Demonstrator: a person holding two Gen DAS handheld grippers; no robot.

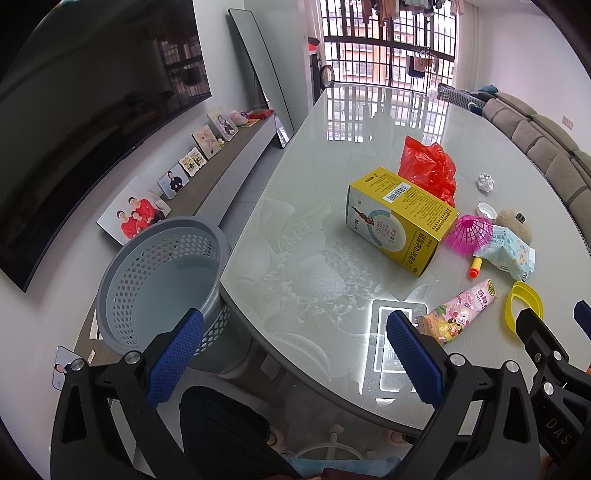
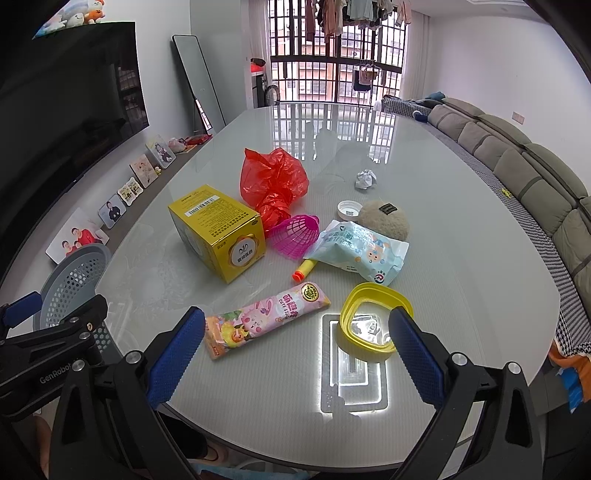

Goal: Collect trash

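My room: white walls; a dark TV (image 1: 85, 122) on the left wall above a low cabinet (image 1: 221, 162) with framed photos (image 1: 135, 216); a mirror (image 2: 197, 85) leaning beside it; a barred window (image 2: 338, 55) at the far end with hanging laundry (image 2: 354, 11); a grey sofa (image 2: 517, 166) along the right; a glossy table (image 2: 258, 369) reflecting a ceiling light.

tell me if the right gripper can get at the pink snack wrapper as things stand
Probably yes: the right gripper is open and empty, the pink snack wrapper lies flat just ahead, nothing between. The yellow ring sits apart beside it.
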